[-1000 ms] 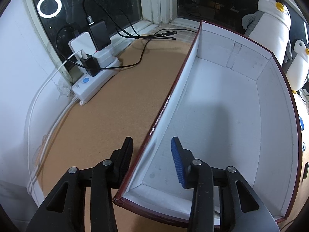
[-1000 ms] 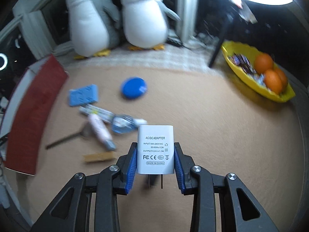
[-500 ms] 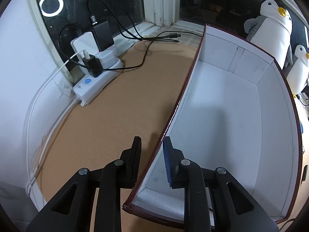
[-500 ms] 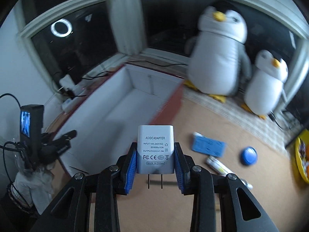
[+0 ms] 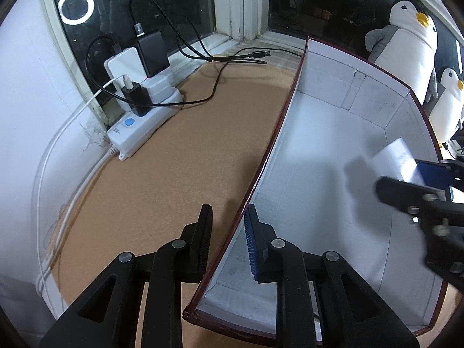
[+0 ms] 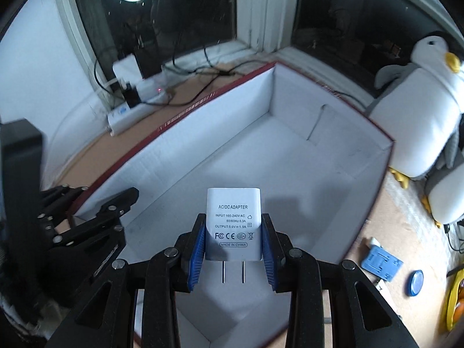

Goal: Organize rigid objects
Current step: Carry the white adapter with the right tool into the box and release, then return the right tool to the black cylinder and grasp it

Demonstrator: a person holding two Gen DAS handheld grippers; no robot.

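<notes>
A large open box (image 5: 333, 150) with white inside and dark red rim stands on the cork table; nothing lies in it (image 6: 261, 150). My left gripper (image 5: 229, 232) straddles the box's near left wall, one finger outside and the blue pad inside, shut on that wall. It also shows at the left of the right wrist view (image 6: 98, 194). My right gripper (image 6: 233, 232) is shut on a white AC/DC adapter (image 6: 233, 220), prongs toward the camera, held above the box's inside. From the left wrist view the adapter (image 5: 391, 159) and right gripper (image 5: 406, 174) appear blurred at the right.
A white power strip (image 5: 142, 121) with chargers and black cables lies by the window left of the box. Two plush penguins (image 6: 420, 116) stand behind the box's right side. A blue block (image 6: 381, 264), a blue disc (image 6: 414, 282) and a yellow bowl (image 6: 455, 298) lie at the right.
My left gripper's jaws came together on the box wall and stayed put. My right gripper swung from the loose objects on the table to over the box, adapter still held.
</notes>
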